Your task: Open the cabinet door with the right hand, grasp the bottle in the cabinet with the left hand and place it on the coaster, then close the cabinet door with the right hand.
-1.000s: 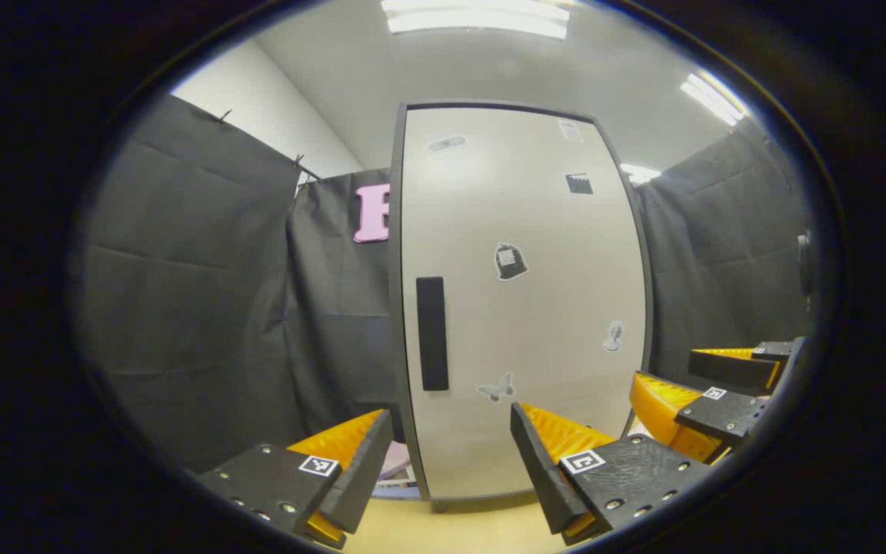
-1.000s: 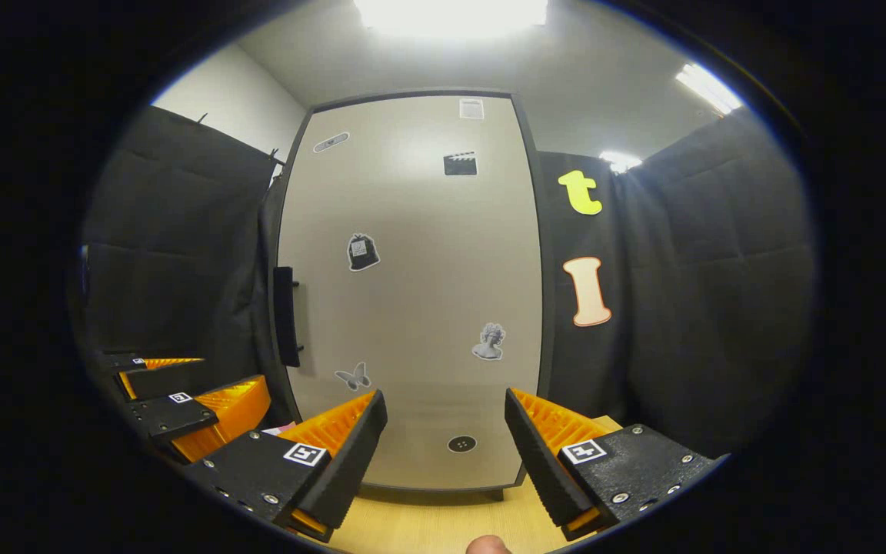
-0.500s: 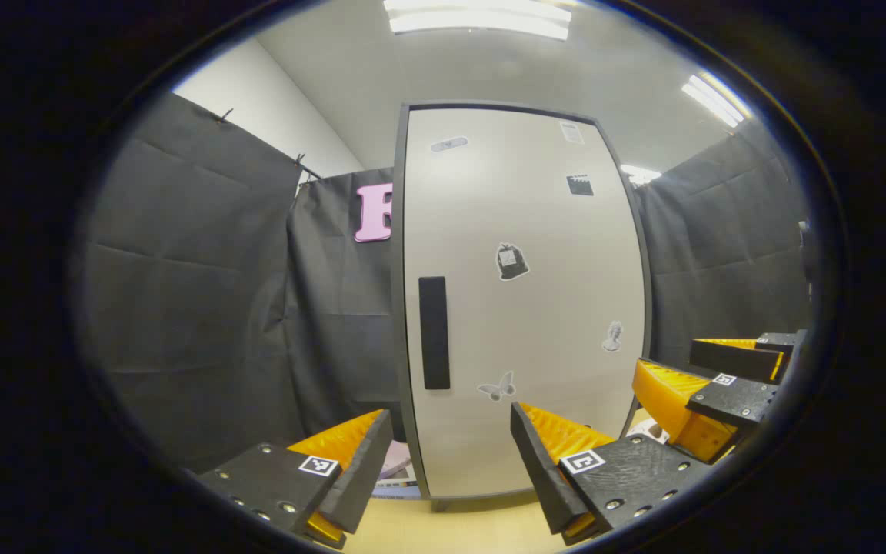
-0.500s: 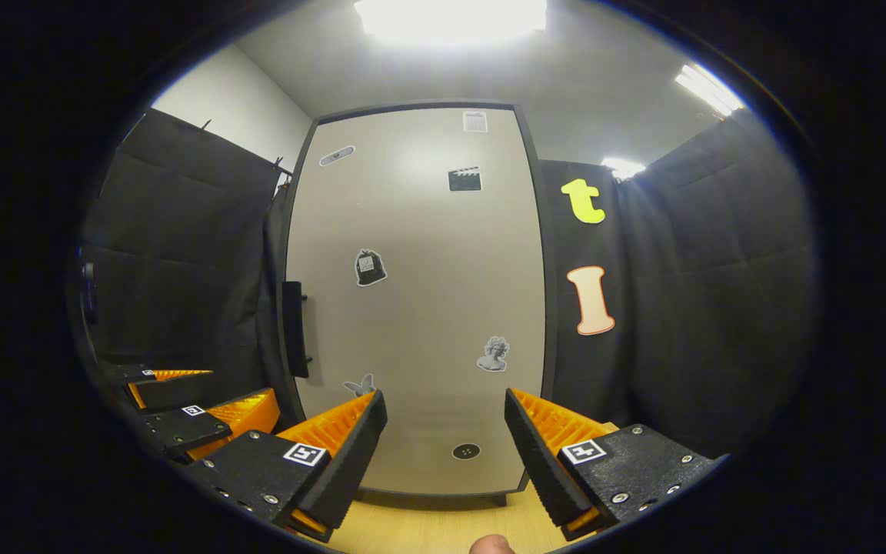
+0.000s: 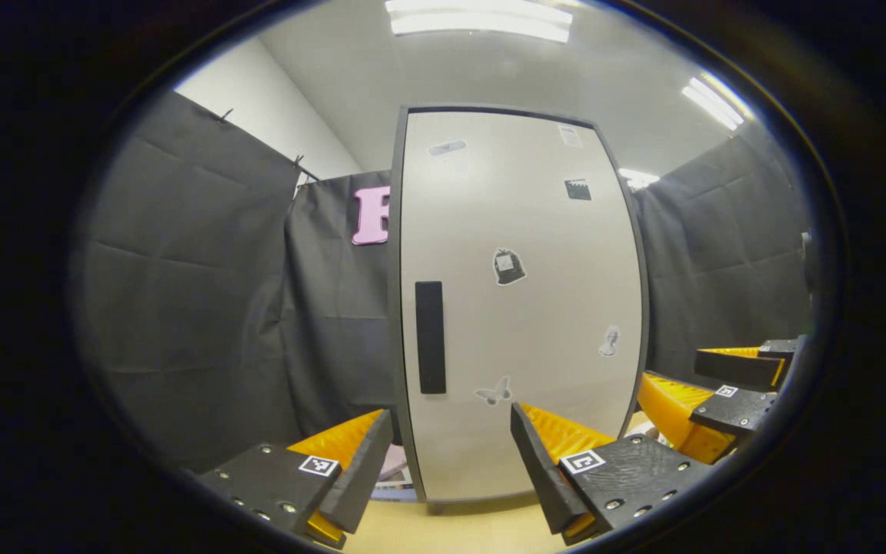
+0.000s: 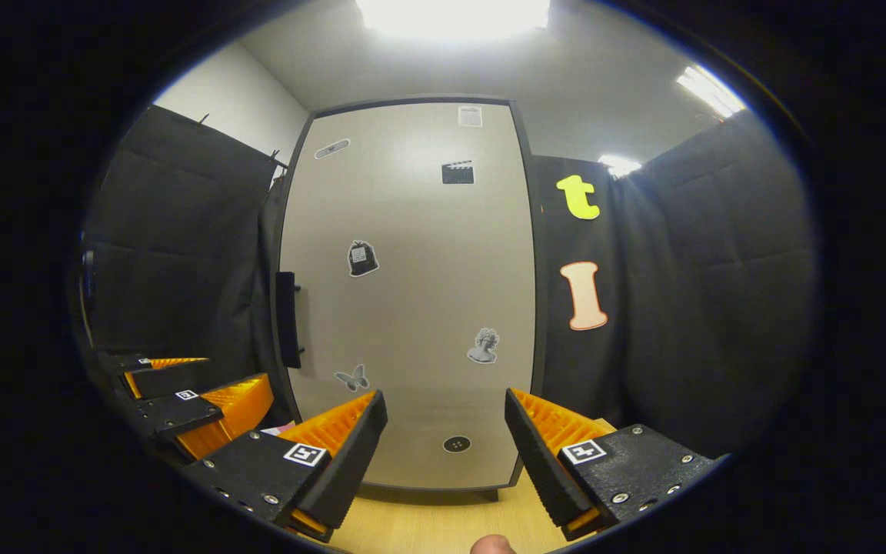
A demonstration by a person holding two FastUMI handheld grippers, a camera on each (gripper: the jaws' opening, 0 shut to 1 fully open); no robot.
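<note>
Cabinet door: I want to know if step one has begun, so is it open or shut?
Shut. The cabinet door lies flush in its dark frame, its handle untouched.

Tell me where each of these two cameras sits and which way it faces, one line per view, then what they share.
Left gripper view: rides on the left gripper, facing the shut cabinet door and its handle; its open fingers show below, the right gripper at far right.
Right gripper view: rides on the right gripper, facing the same door from further right; its open fingers and a fingertip show below, the left gripper at lower left.
Shared: the door, handle, butterfly sticker and wooden tabletop.
</note>
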